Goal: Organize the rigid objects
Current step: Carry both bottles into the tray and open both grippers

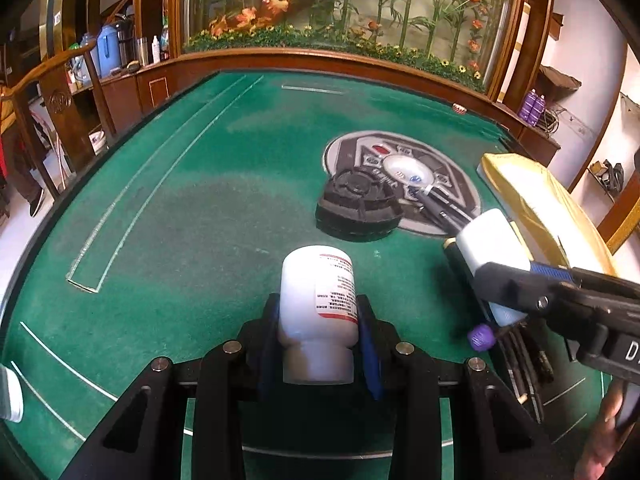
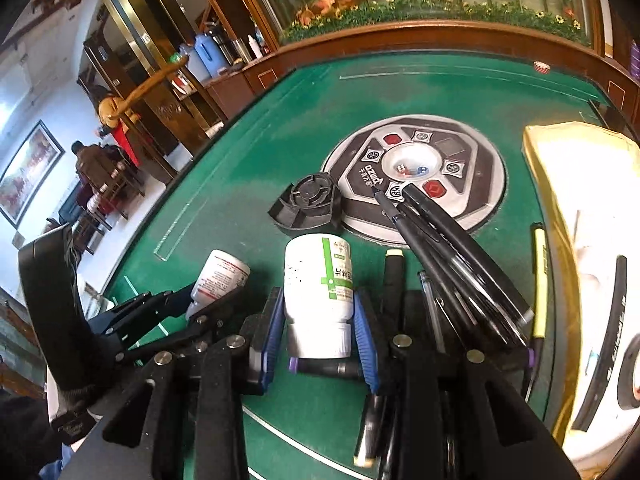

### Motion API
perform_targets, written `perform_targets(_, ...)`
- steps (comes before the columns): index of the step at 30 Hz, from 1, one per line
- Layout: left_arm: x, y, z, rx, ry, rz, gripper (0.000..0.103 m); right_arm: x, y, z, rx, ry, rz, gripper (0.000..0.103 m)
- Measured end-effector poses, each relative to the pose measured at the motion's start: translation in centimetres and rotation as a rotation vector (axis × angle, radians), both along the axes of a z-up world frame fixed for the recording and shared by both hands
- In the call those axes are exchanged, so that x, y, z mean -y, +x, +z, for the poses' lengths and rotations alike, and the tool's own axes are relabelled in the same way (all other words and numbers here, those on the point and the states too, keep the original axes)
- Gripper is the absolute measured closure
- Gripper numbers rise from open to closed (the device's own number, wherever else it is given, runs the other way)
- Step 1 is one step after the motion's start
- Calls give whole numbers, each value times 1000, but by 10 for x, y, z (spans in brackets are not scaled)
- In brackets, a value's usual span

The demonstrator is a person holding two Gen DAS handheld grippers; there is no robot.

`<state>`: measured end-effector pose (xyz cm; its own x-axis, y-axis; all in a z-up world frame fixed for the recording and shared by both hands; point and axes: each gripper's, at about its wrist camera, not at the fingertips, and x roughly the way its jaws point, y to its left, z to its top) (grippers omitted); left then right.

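Observation:
A white bottle with a red-printed label (image 1: 316, 300) is clamped between the blue pads of my left gripper (image 1: 318, 308), its cap towards the camera. A white bottle with a green label (image 2: 320, 280) sits the same way in my right gripper (image 2: 318, 308), whose blue pads touch its sides. It hangs just over a black pen with a purple cap (image 2: 320, 366). In the left wrist view the right gripper (image 1: 500, 292) and its bottle (image 1: 492, 240) are at the right. The right wrist view shows the left gripper (image 2: 212, 300) and its bottle (image 2: 220, 276) at the left.
The green felt table (image 1: 180, 200) has a round control panel (image 2: 472, 168) in its middle. A black round piece (image 2: 308, 204) lies beside it. Several black pens (image 2: 440, 248) fan out from the panel, a yellow pen (image 2: 540, 280) further right. A yellow-and-white bag (image 2: 580, 160) fills the right side.

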<state>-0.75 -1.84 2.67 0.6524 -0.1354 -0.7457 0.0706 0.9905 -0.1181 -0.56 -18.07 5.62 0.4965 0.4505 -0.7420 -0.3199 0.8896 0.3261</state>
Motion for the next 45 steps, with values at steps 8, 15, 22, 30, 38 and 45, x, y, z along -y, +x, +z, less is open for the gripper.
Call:
perform_targets(8, 24, -20, 29, 70, 50, -24, 65, 19, -25, 19, 46, 62, 7, 71)
perform_targets(15, 58, -31, 47, 107, 82, -77, 65, 46, -41, 32, 117, 45, -40, 71)
perform_targets(22, 100, -36, 60, 126, 104, -144, 65, 88, -49, 33, 136, 73, -104, 71)
perform_targets(30, 156, -33, 65, 110, 92, -230, 66, 142, -51, 31, 140, 72, -203, 71)
perform_targets(38, 216, -33, 61, 88, 82, -324, 66, 196, -49, 27, 126, 52, -301, 71)
perform_targets(45, 257, -25, 44, 33, 70, -379, 66, 245, -33, 19, 75, 6, -385, 71)
